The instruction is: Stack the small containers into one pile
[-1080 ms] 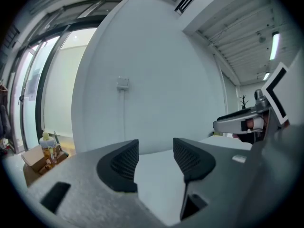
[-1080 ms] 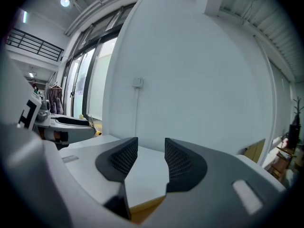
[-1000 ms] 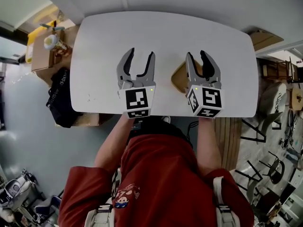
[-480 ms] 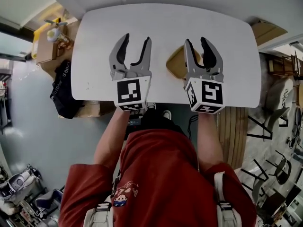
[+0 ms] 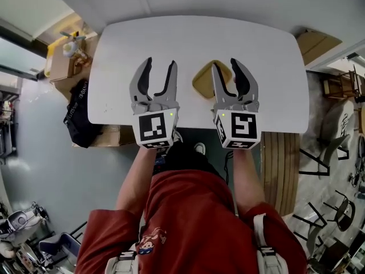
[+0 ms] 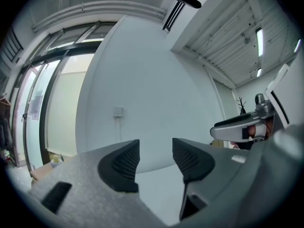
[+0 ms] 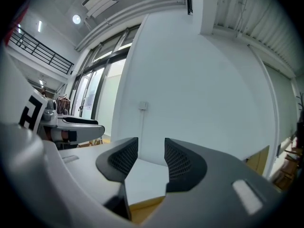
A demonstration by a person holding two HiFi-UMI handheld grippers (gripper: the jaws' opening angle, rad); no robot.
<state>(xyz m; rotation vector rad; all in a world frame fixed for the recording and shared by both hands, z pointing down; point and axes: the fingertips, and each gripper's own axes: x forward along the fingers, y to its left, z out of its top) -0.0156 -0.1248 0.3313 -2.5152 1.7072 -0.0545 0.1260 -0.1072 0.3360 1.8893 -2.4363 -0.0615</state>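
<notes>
1. Pointing forward over the white table (image 5: 114, 50), the left gripper (image 5: 159, 67) has its jaws apart and empty.
2. One tan container (image 5: 202, 83) lies between the two grippers, partly under the right.
3. The right gripper (image 5: 227, 67) matches, released, gripping nothing.

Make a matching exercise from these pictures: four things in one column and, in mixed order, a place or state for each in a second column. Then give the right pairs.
Things:
1. left gripper
2. right gripper
3. tan container
4. black bag

Places or states:
a. on the floor, left of the table
b. open and empty, over bare white tabletop
c. lying on the table, partly under one jaw
d. open and empty, over the edge of the tan container

Pairs: 1-b, 2-d, 3-c, 4-a.
</notes>
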